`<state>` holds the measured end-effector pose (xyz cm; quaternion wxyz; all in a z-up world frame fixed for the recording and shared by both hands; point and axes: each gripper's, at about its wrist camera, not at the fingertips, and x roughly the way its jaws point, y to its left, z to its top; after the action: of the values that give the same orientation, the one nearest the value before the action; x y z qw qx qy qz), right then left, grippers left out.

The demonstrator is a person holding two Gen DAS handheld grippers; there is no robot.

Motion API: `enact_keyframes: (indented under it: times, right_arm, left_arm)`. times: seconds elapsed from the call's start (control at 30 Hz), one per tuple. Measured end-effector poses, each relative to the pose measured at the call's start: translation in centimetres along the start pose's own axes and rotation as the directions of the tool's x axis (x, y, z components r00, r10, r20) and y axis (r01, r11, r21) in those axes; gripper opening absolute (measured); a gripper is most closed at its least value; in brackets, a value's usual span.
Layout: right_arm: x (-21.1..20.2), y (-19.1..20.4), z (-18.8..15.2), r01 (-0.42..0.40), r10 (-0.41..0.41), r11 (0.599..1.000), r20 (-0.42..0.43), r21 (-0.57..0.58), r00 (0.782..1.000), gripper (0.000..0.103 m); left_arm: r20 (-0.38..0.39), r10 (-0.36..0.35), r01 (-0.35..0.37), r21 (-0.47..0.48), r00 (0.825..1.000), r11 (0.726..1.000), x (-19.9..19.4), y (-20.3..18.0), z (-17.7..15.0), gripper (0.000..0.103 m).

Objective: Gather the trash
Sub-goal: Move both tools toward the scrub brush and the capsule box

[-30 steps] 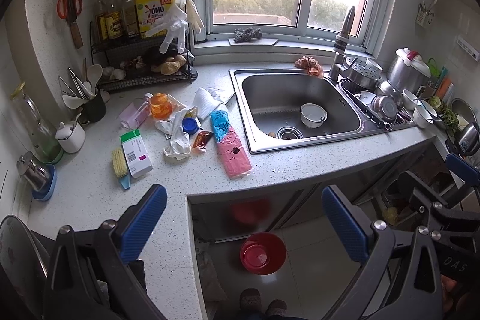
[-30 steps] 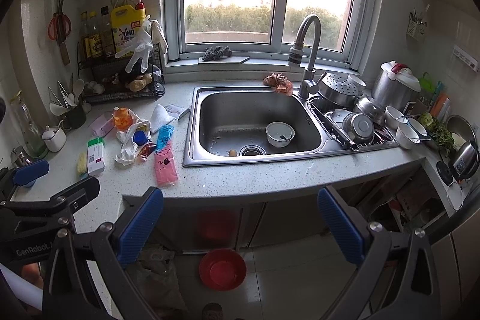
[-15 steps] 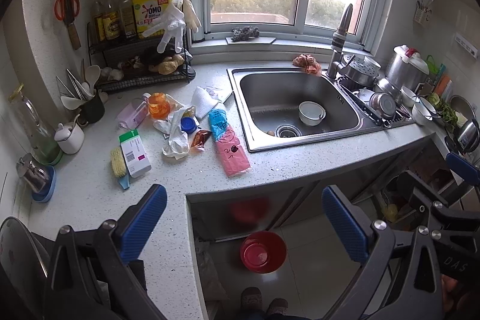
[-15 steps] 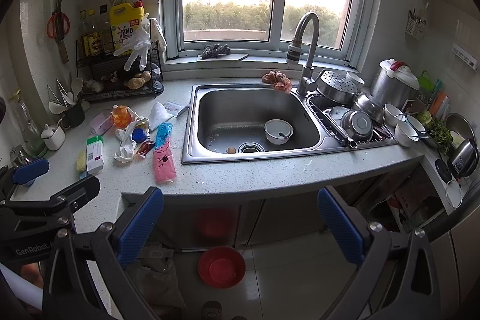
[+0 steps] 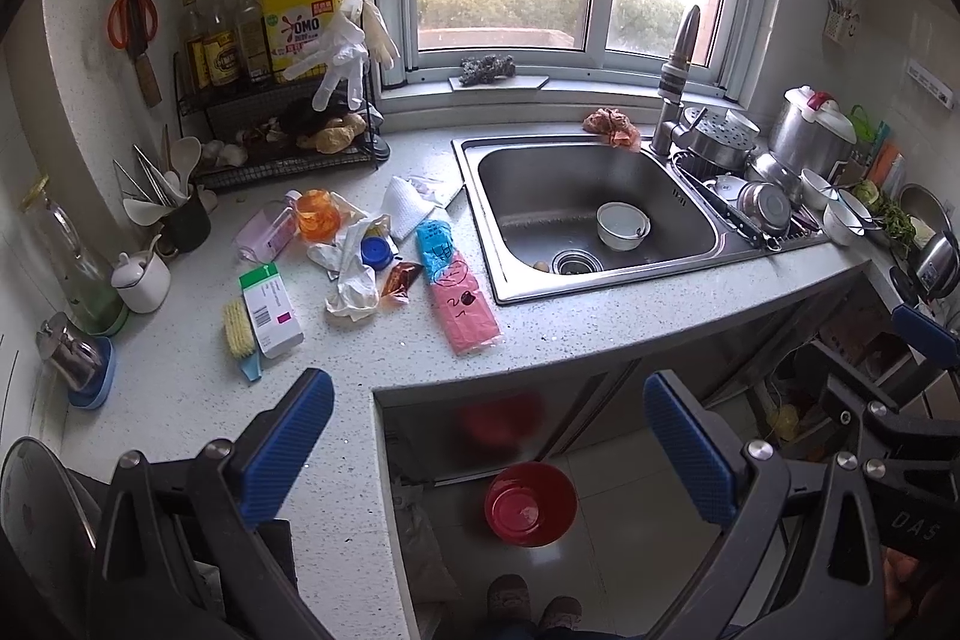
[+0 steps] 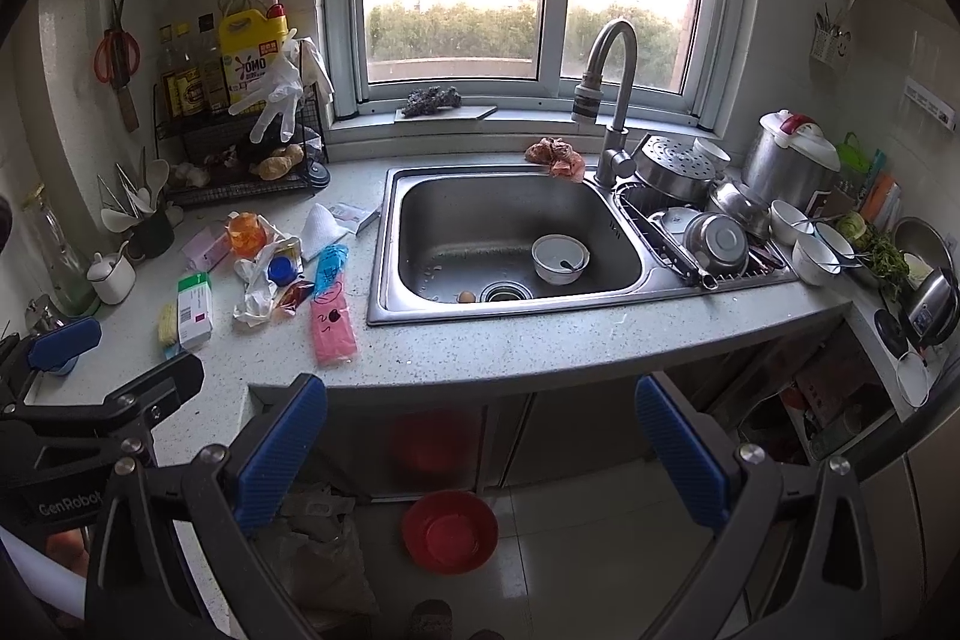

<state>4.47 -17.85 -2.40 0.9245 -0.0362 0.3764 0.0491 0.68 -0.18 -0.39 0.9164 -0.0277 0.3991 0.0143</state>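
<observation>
A heap of trash lies on the speckled counter (image 5: pixel 180 388) left of the sink (image 5: pixel 591 214): a pink and blue plastic bag (image 5: pixel 459 295) (image 6: pixel 332 316), a crumpled white bag (image 5: pixel 351 274) with a blue lid (image 5: pixel 377 253), a small red sachet (image 5: pixel 399 277), white paper (image 5: pixel 405 211), an orange cup (image 5: pixel 318 214) and a green-and-white box (image 5: pixel 270 310) (image 6: pixel 195 307). My left gripper (image 5: pixel 486 454) hangs open above the counter corner, well short of the heap. My right gripper (image 6: pixel 480 451) is open too, over the floor before the cabinet. Neither holds anything.
A red basin (image 5: pixel 531 502) (image 6: pixel 450 529) sits on the floor below the counter. A bowl (image 5: pixel 623 225) is in the sink, washed dishes (image 6: pixel 714 232) on the right. A wire rack (image 5: pixel 282 142) with bottles and gloves stands at the back left. Shoes (image 5: pixel 531 604) show below.
Both cameras have drawn slightly back and up, so the counter sits a little lower in view. The trash has not moved and both grippers stay open.
</observation>
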Motion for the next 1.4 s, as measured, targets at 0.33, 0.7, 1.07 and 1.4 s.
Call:
enact_keyframes:
  times: [0.33, 0.7, 1.07, 1.4]
  right_arm:
    - [-0.2, -0.3, -0.4, -0.040, 0.040, 0.999, 0.006, 0.015, 0.999, 0.103]
    - [1.2, -0.1, 0.3, -0.131, 0.131, 0.991, 0.014, -0.016, 0.991, 0.103]
    - [7.4, 5.7, 4.1, -0.329, 0.324, 0.931, -0.054, -0.157, 0.944, 0.103]
    - [15.4, 17.3, 9.2, -0.496, 0.445, 0.801, -0.221, -0.334, 0.868, 0.103]
  left_arm:
    - [0.011, 0.038, -0.038, 0.001, 0.999, 0.999, -0.8, -0.6, -0.8, 0.103]
    - [0.002, 0.118, -0.117, -0.046, 0.993, 0.992, -0.5, -0.5, -0.8, 0.103]
    - [-0.059, 0.285, -0.291, -0.212, 0.957, 0.933, 2.3, 6.0, 0.6, 0.103]
    - [-0.213, 0.369, -0.424, -0.389, 0.905, 0.818, 8.1, 17.8, 2.1, 0.103]
